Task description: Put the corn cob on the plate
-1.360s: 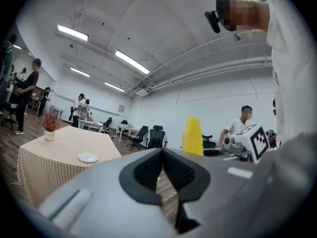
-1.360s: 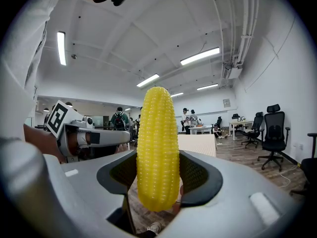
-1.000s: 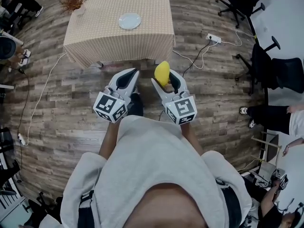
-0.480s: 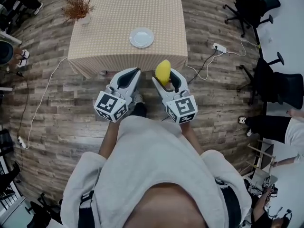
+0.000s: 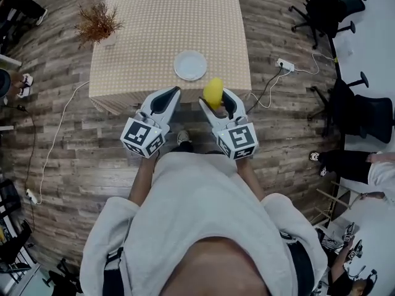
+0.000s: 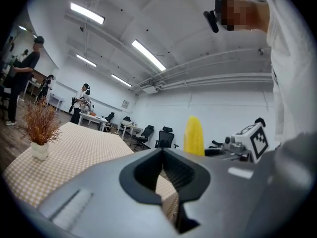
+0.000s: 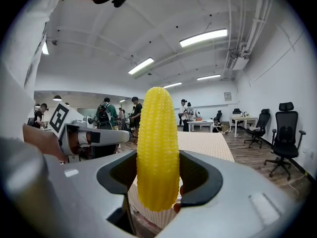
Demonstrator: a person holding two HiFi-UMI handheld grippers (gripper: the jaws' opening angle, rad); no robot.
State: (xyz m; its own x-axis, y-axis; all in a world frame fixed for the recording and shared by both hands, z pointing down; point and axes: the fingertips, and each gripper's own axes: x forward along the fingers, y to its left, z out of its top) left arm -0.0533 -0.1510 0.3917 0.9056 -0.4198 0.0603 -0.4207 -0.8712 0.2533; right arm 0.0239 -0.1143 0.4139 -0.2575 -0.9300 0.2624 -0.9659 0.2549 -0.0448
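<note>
Just short of the table's near edge, I held both claws side by side, pointing toward the far end. My right gripper was clamped on the corn cob, which stood upright between the jaws with its tip up. The jaws stood fairly wide round the cob's lower part. Seen along that claw, the cob filled the middle, and its yellow kernels seemed to press on the dark pads at both sides, though the cob itself covered the contact. My left gripper was just to the left of it, jaws together with nothing between them. The white plate lay on the checked table close to its near edge, just beyond the cob and slightly left, apart from it. A dried plant in a small pot stood at the table's left edge, well apart from the plate. Office chairs stood on the wood floor far to the right.
</note>
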